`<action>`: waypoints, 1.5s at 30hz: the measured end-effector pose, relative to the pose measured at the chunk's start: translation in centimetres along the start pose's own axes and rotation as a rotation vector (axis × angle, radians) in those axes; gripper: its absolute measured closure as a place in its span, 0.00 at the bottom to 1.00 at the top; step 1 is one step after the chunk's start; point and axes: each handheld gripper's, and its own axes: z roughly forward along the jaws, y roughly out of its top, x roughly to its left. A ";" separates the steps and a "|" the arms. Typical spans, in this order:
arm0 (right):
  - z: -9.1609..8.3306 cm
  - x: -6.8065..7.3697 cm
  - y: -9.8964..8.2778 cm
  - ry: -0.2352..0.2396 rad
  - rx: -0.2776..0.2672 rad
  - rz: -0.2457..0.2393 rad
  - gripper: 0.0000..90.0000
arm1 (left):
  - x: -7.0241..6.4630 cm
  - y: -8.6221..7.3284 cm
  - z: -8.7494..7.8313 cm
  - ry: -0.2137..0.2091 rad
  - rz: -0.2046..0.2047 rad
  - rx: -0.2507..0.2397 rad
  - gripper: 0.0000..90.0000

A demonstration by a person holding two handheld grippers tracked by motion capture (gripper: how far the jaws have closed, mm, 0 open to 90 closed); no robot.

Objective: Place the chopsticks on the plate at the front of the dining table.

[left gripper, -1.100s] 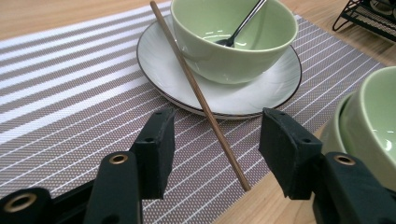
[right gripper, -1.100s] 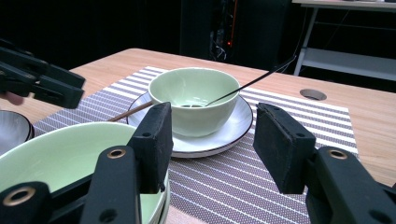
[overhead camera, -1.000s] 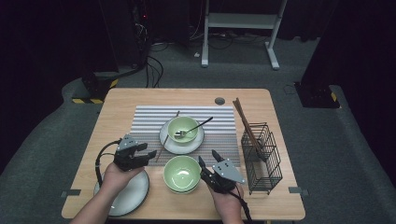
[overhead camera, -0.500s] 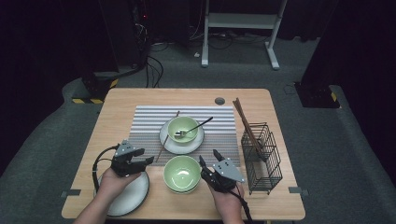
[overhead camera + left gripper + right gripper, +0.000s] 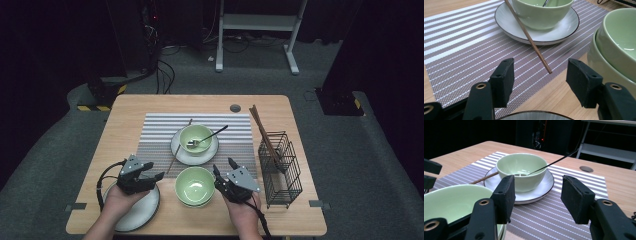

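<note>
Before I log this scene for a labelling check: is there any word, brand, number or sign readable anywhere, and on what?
None can be read.
The green bowls, the plates, the striped mat, the wire basket and the table are plain.
The yellow and black hazard stripes on the floor left of the table are a pattern, no text.
The red light on the dark rack behind is too small to tell.

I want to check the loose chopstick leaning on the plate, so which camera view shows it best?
The left gripper view: the chopstick runs close and sharp from the plate down to its tip on the striped mat. The high view shows its whole length, but thin and small. The right gripper view shows a short stretch beside the bowl.
</note>
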 end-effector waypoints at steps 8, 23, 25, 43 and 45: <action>-0.5 -0.4 1.3 -0.029 -0.005 0.007 0.49 | 0.4 -0.2 0.1 -0.029 -0.018 0.000 0.43; -0.8 -1.3 4.9 -0.042 -0.012 0.067 0.47 | 0.5 -0.1 -0.5 -0.044 -0.023 -0.021 0.42; -0.7 -1.4 5.4 -0.051 -0.006 0.068 0.48 | 0.5 -0.1 -0.6 -0.044 -0.026 -0.022 0.42; -0.8 -2.8 9.1 -0.139 -0.048 0.016 0.48 | 0.6 -0.3 -0.3 -0.066 -0.034 -0.008 0.41; -0.8 -3.0 9.4 -0.141 -0.045 0.013 0.48 | 0.6 -0.3 -0.3 -0.066 -0.036 -0.010 0.41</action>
